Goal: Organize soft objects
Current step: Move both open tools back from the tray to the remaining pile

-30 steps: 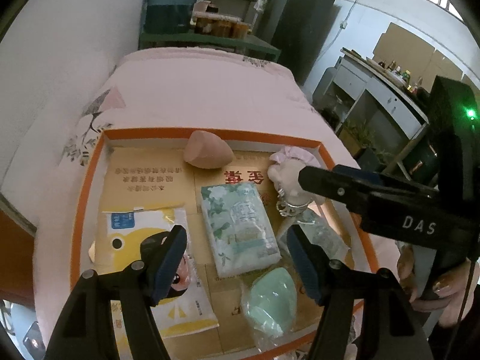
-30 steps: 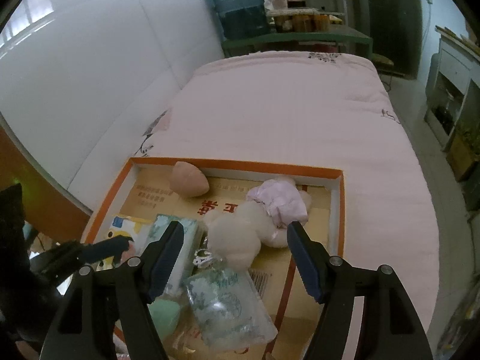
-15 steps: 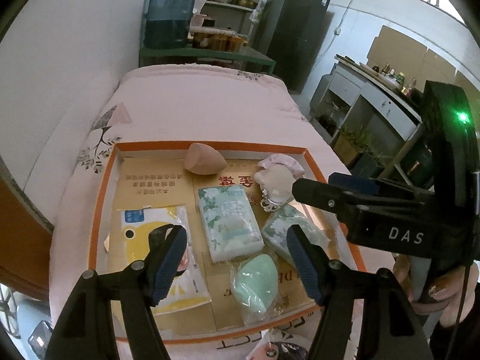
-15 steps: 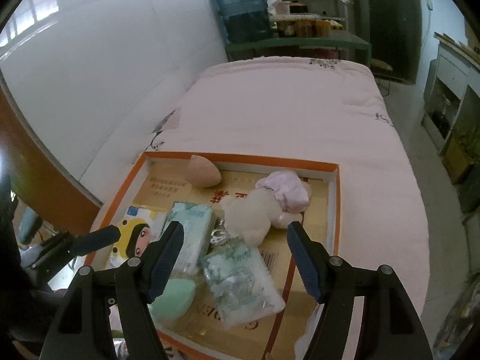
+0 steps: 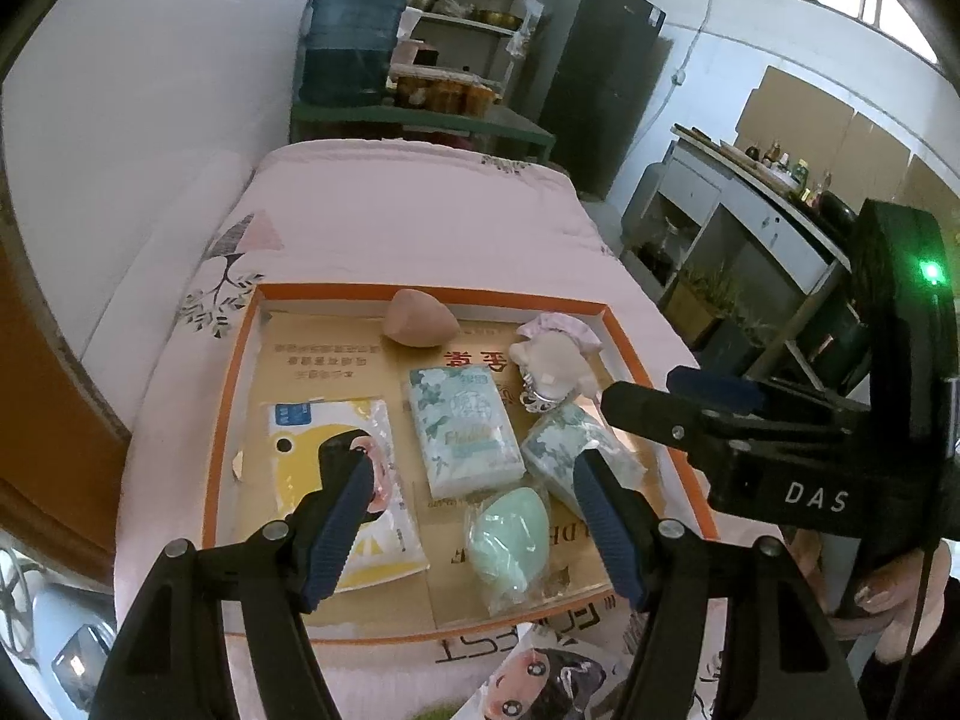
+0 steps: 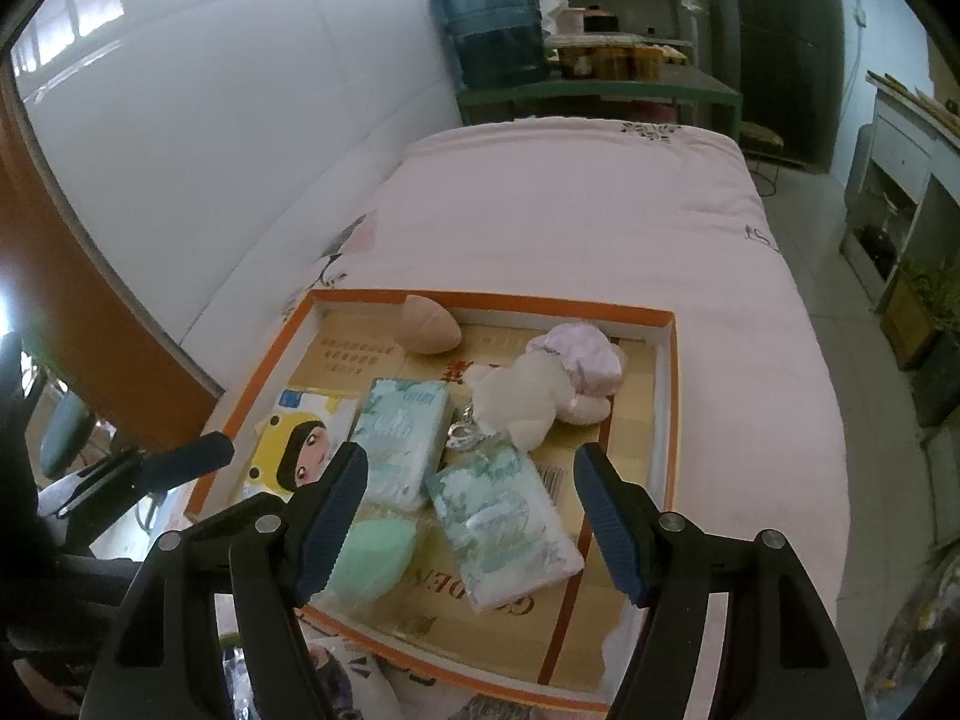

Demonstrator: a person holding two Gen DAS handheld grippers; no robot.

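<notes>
An orange-rimmed cardboard tray (image 5: 234, 354) lies on a pink bed and shows in the right wrist view too (image 6: 666, 396). In it lie a pink sponge (image 5: 420, 319), a white plush with a pink cap (image 5: 555, 354), two green tissue packs (image 5: 462, 429) (image 5: 576, 450), a mint sponge in a bag (image 5: 510, 531) and a yellow cartoon pack (image 5: 336, 474). My left gripper (image 5: 471, 516) is open and empty above the tray's near edge. My right gripper (image 6: 468, 516) is open and empty above the near tissue pack (image 6: 501, 525).
A white wall runs along the left of the bed (image 6: 600, 210). A green shelf with a blue water jug (image 5: 351, 48) stands beyond the bed. Cabinets (image 5: 750, 222) stand to the right. Another cartoon pack (image 5: 540, 684) lies below the tray's near edge.
Both grippers have pulled back and up from the tray, so more of the tray and bed shows. The objects in the tray have not moved.
</notes>
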